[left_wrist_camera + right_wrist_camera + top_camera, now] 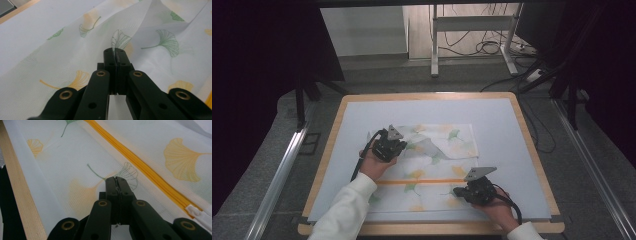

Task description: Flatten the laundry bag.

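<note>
A white mesh bag [437, 167] printed with green and yellow ginkgo leaves lies flat on the pale blue mat [507, 125]. An orange zipper [422, 181] runs across it. My left gripper [404, 146] is shut on the bag's fabric near its left side, and the mesh [75, 42] rises in folds to the tips of the left gripper [115, 51]. Near the bag's front right, my right gripper [457, 191] is shut on the mesh. In the right gripper view the right gripper's tips [116, 179] sit beside the zipper [140, 163], close to its white pull [200, 213].
The mat rests on a wooden-edged table [532, 145], whose front edge [17, 195] lies close to the right gripper. Beyond the table's far side stand a metal frame [434, 45] and loose cables [487, 47] on the floor.
</note>
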`<act>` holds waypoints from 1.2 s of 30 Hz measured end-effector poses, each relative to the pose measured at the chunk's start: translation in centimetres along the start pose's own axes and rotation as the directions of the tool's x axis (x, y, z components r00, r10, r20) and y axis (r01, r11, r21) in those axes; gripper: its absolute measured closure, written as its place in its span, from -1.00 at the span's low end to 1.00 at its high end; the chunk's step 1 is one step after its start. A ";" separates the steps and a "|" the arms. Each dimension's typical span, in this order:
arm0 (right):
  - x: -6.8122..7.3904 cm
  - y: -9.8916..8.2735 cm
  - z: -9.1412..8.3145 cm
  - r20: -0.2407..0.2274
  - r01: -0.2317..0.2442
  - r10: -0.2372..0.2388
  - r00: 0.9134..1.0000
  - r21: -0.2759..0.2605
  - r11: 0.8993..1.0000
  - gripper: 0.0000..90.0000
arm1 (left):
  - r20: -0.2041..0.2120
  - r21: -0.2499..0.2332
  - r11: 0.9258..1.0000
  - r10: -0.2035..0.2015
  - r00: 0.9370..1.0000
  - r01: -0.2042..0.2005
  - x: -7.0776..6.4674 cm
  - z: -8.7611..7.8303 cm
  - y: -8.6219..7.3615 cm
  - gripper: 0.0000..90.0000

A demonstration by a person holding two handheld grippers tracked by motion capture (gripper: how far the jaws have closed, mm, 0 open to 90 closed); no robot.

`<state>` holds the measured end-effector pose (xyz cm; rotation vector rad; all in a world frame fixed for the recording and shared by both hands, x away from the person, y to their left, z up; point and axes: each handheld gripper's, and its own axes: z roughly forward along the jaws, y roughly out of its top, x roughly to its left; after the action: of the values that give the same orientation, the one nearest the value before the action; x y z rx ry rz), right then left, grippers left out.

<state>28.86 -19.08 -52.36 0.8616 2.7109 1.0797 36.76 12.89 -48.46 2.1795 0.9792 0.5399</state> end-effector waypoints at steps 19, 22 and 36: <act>-0.1 0.0 0.0 -0.005 -0.004 0.004 1.000 0.000 1.000 0.97 | -0.035 0.016 0.999 -0.028 0.999 0.029 2.8 0.9 0.9 1.00; -0.1 0.0 0.0 -0.007 -0.005 0.005 1.000 0.000 1.000 0.97 | -0.034 0.006 0.999 -0.044 0.998 0.044 3.6 1.1 1.2 1.00; -0.2 0.0 0.0 -0.016 -0.010 0.010 1.000 -0.002 1.000 0.97 | 0.003 -0.002 0.997 -0.076 0.997 0.076 5.6 1.4 1.0 1.00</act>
<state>29.04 -19.21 -52.42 0.8710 2.7207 1.0961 41.65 16.11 -48.19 2.1317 1.0545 0.5016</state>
